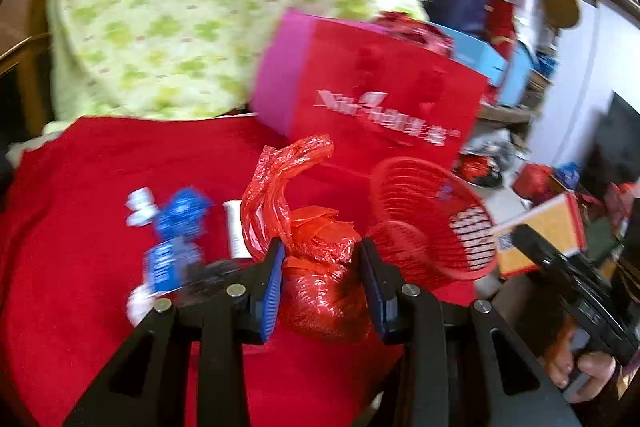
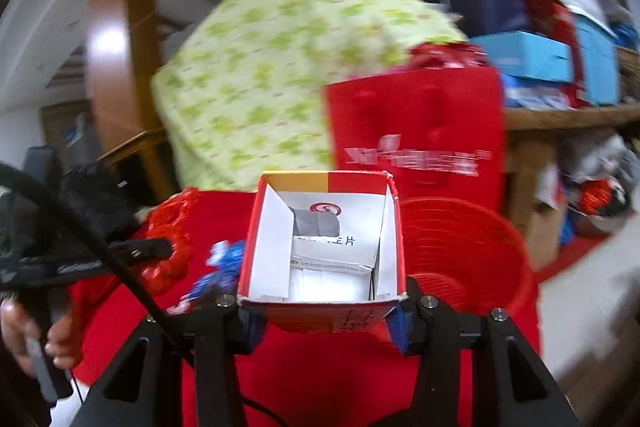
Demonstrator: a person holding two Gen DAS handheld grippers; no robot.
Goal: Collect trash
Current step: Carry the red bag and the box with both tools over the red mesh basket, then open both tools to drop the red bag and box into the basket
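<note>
In the left wrist view my left gripper (image 1: 322,251) is shut on a knotted red plastic bag (image 1: 320,279), its blue pads pressing both sides. In the right wrist view my right gripper (image 2: 324,315) is shut on an open red-and-yellow carton box (image 2: 324,239) with white inserts inside. A red plastic basket (image 1: 432,219) stands just right of the held bag, and in the right wrist view the basket (image 2: 460,251) is right of the box. Blue-and-white wrappers (image 1: 180,239) and a white tube (image 1: 236,231) lie on the red cloth (image 1: 100,207).
A red paper bag (image 1: 380,99) stands behind the basket, and a green-patterned cloth (image 1: 180,7) is draped behind it. Blue boxes (image 2: 532,55) and clutter fill a shelf at the right. A person's hand (image 1: 588,367) grips the other tool at the lower right.
</note>
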